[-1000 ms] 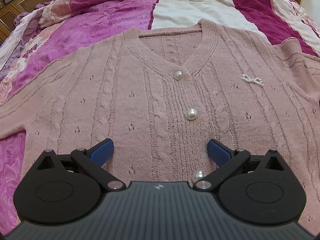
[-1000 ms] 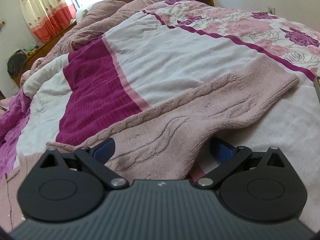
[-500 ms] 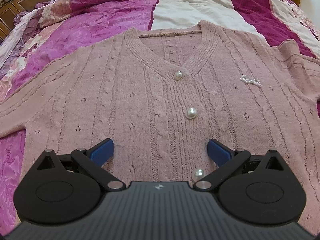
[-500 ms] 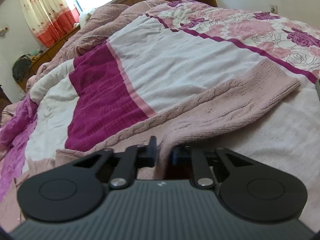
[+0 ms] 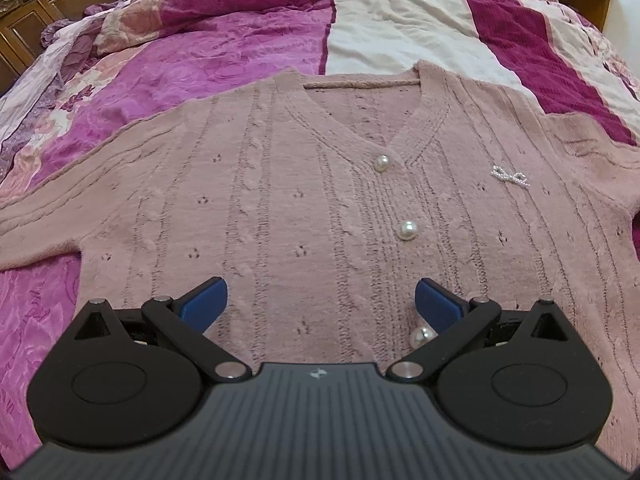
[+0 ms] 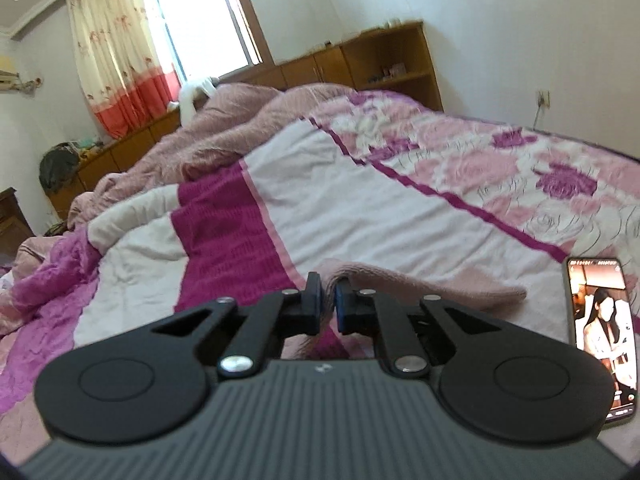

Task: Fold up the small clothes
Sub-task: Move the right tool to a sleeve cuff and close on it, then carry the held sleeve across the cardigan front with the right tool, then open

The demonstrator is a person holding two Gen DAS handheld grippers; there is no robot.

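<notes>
A dusty-pink knit cardigan (image 5: 280, 200) with pearl buttons (image 5: 407, 230) lies face up on the bed, its neckline towards the far side. My left gripper (image 5: 320, 300) hovers open over the lower front, nothing between its blue pads. In the right wrist view my right gripper (image 6: 329, 298) is shut on the cardigan's sleeve (image 6: 420, 284). The sleeve is lifted off the quilt and drapes away to the right from the pinched spot.
A patchwork quilt (image 5: 240, 32) in purple, magenta and white covers the bed. A lit phone (image 6: 600, 332) lies on the bed at the right. Wooden cabinets (image 6: 360, 64), a curtained window (image 6: 132, 60) and a bunched pink blanket (image 6: 224, 132) are beyond.
My right gripper closed on the sleeve and lifted it; its view rose from the bed surface to the room. The left gripper barely shifted and stayed open.
</notes>
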